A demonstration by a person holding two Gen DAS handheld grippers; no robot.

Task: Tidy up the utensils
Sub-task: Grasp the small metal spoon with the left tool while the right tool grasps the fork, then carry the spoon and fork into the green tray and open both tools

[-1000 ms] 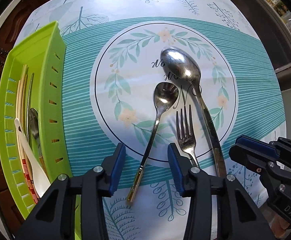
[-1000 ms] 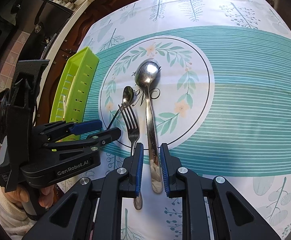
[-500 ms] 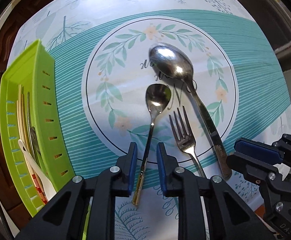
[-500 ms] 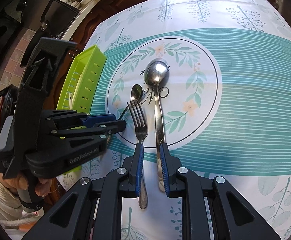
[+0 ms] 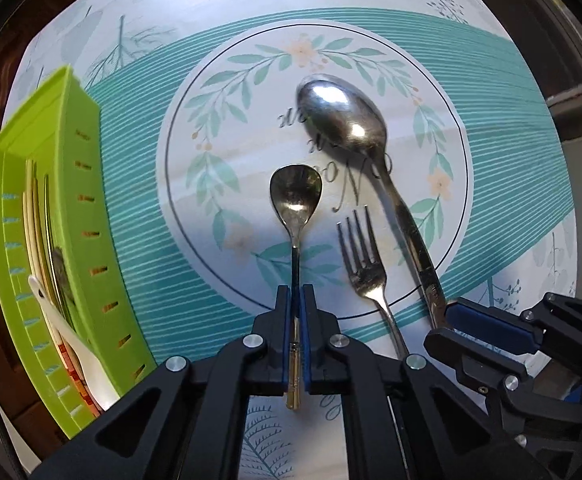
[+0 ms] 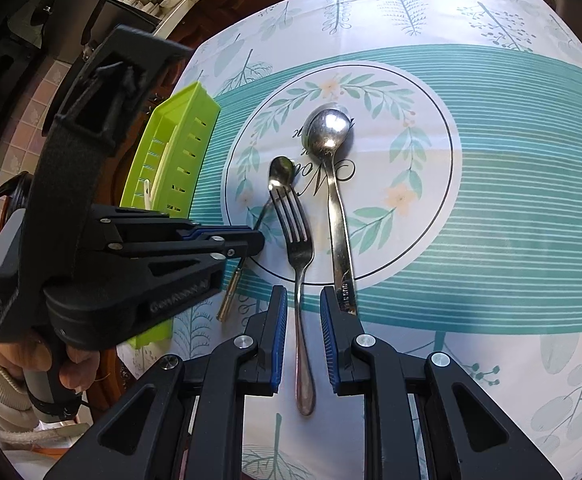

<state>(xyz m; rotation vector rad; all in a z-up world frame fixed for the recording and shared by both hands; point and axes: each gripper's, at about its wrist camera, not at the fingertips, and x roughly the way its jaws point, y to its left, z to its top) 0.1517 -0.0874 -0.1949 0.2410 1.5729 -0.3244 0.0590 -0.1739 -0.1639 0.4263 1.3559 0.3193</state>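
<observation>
Covering the round table is a tablecloth (image 5: 139, 240) printed with teal stripes and a leaf wreath, with dark wooden cabinetry showing beyond its edge. At the far left, the green tray (image 5: 79, 184) is already holding chopsticks, a white spoon and a metal utensil. Next to the right, the left gripper (image 5: 296, 300) is pointing straight down and is now clamping the small spoon (image 5: 295, 196) by its slim handle; a second ago its fingers were standing apart on either side of that handle, and they have since come fully together on it, with the gold handle tip (image 5: 293, 376) showing below the pads. The bowl of the spoon is still lying on the cloth, so the lift is not yet started. Further right, the fork (image 6: 297, 240) is lying between the parted fingers of the right gripper (image 6: 301, 304), which are not touching it and are holding the same gap as a second ago. At the far right, the large spoon (image 6: 331, 140) is resting beside the fork, its handle end just next to the right gripper's right finger. The fresh grip suggests the small spoon is going to the tray next.
</observation>
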